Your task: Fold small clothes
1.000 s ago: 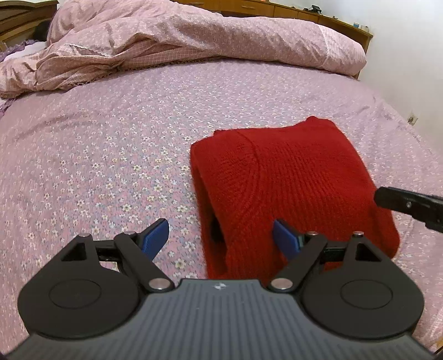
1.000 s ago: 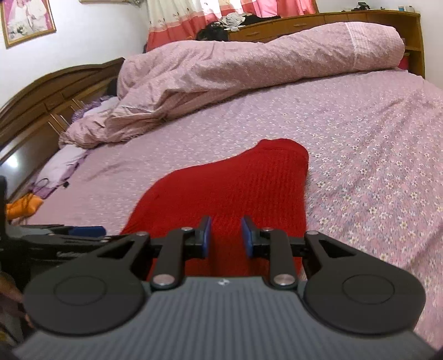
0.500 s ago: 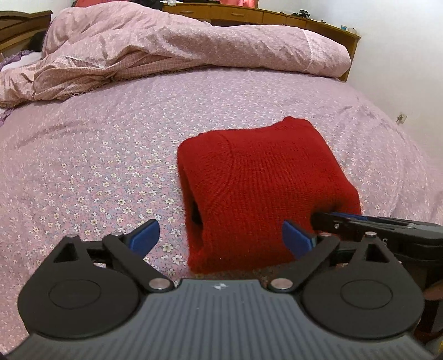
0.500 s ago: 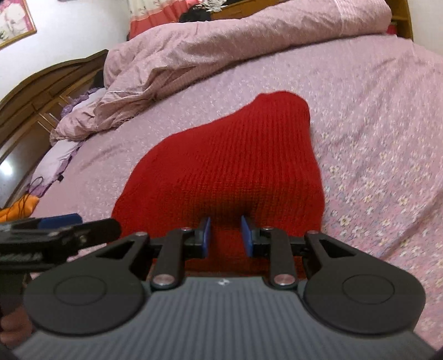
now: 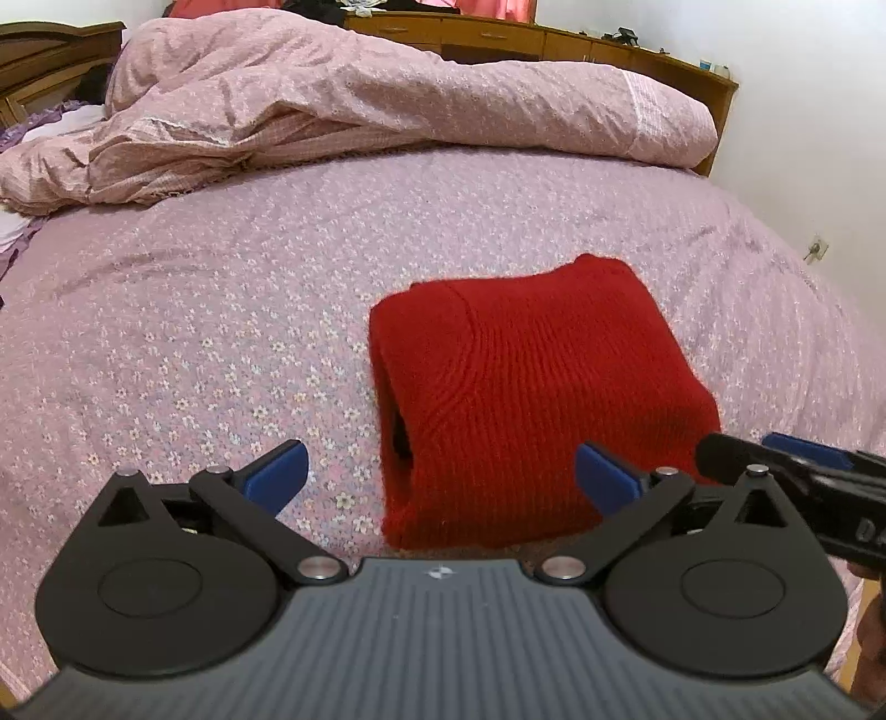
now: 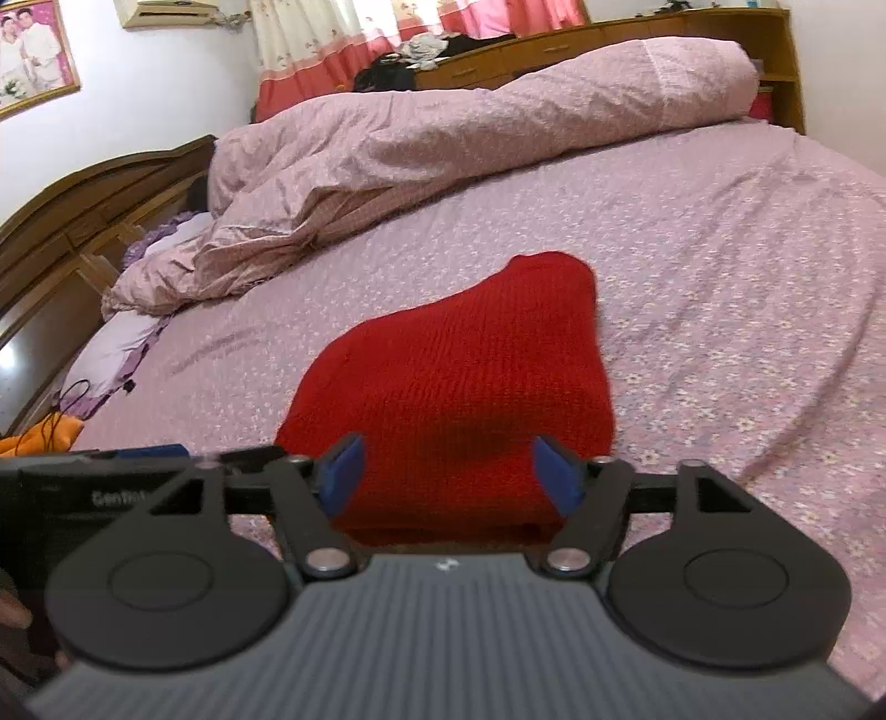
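Observation:
A red knitted garment [image 5: 531, 387] lies folded into a thick block on the flowered pink bedsheet [image 5: 194, 310]; it also shows in the right wrist view [image 6: 470, 382]. My left gripper [image 5: 440, 476] is open and empty, just short of the garment's near edge. My right gripper [image 6: 451, 471] is open and empty, its blue pads [image 6: 559, 471] on either side of the garment's near edge, not gripping it. The right gripper's tip shows at the right of the left wrist view [image 5: 775, 459].
A crumpled pink duvet [image 5: 360, 105] lies across the far side of the bed. A wooden headboard [image 6: 83, 221] stands at the left, a wooden cabinet [image 5: 554, 41] behind. An orange item with a black cord [image 6: 50, 432] lies at the bed's left edge.
My right gripper was shut on the garment's near edge, has opened and let it go. Both grippers have drawn back a little. The left gripper stays open.

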Motion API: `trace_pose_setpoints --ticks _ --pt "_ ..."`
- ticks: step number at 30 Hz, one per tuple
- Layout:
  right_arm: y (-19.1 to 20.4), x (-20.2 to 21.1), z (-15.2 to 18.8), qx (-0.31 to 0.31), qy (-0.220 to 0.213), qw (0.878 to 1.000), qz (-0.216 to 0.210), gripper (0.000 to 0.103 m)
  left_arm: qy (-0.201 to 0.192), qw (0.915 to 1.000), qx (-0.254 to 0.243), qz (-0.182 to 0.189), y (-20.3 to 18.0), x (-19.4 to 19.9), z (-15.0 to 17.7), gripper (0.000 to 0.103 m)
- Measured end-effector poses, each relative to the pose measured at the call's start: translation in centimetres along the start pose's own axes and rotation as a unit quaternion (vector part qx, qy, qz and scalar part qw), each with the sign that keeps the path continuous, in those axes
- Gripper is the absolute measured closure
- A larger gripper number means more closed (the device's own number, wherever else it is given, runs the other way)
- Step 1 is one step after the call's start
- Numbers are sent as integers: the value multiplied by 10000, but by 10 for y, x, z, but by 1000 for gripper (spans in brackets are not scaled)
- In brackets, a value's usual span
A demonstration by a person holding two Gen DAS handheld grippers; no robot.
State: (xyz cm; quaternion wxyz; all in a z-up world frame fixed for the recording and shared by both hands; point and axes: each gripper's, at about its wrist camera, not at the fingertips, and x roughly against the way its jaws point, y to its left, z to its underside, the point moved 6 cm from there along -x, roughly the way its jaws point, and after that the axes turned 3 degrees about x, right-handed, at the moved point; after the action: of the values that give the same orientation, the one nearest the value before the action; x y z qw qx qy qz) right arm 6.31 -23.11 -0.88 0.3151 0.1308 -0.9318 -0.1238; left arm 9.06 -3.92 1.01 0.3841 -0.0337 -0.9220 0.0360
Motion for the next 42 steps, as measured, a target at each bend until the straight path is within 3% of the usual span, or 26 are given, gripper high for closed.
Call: trace_pose_setpoints --ticks 6,9,12,19,42 --pt "-5 12 -5 105 -244 9992 309 21 148 9997 -23 169 -14 4 -4 0" --pt "-8 14 -3 208 -289 9983 467 21 169 9998 -24 78 -18 3 0 0" --pt "-10 11 4 230 -210 9984 480 20 153 9998 7 -141 -18 1 6 0" --pt "-13 -1 18 150 -57 9987 485 20 145 9995 58 -275 -16 -8 14 0" --pt "-15 -13 24 84 88 9985 529 20 224 9991 146 -331 -10 -17 19 0"
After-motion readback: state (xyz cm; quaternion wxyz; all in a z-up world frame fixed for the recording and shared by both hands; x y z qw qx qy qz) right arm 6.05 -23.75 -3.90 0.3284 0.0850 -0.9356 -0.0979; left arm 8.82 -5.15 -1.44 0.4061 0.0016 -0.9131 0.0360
